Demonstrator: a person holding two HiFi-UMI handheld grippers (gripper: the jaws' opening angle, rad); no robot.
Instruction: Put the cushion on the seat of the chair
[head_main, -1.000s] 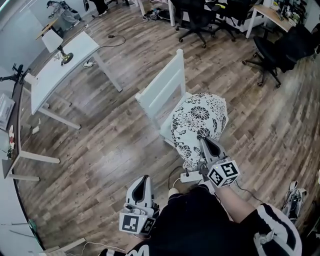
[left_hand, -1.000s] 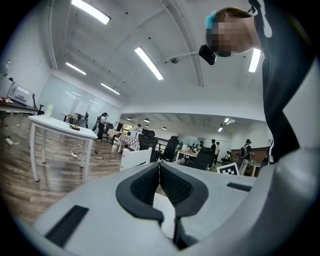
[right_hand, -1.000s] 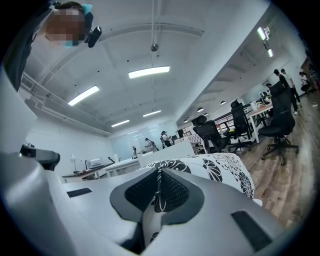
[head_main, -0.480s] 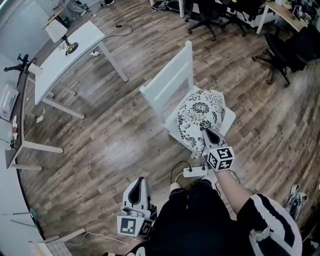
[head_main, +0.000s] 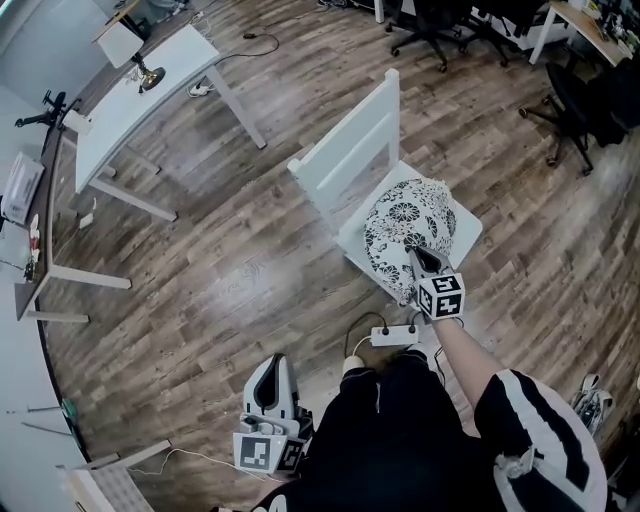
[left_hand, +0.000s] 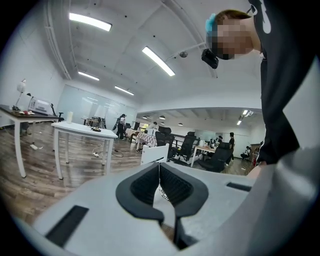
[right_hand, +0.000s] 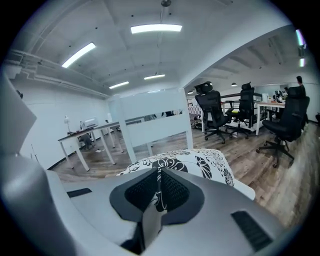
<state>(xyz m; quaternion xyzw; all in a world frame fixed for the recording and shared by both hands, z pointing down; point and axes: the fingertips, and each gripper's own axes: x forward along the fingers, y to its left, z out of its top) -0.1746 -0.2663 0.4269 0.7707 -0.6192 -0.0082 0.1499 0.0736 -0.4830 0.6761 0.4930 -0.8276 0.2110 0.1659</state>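
Note:
A white cushion with black flowers lies on the seat of the white wooden chair; it also fills the middle of the right gripper view, cushion, in front of the chair's slatted back. My right gripper is at the cushion's near edge, jaws shut on a fold of its fabric. My left gripper hangs low by the person's left side, well away from the chair, jaws closed on nothing; the chair shows small beyond its tips.
A white power strip with its cable lies on the wooden floor just in front of the chair. A white table stands at the left. Black office chairs and desks stand at the back right.
The right gripper has lowered the cushion from a hanging, upright pose down onto the chair seat, where it now lies flatter. The left gripper has stayed by the person's side.

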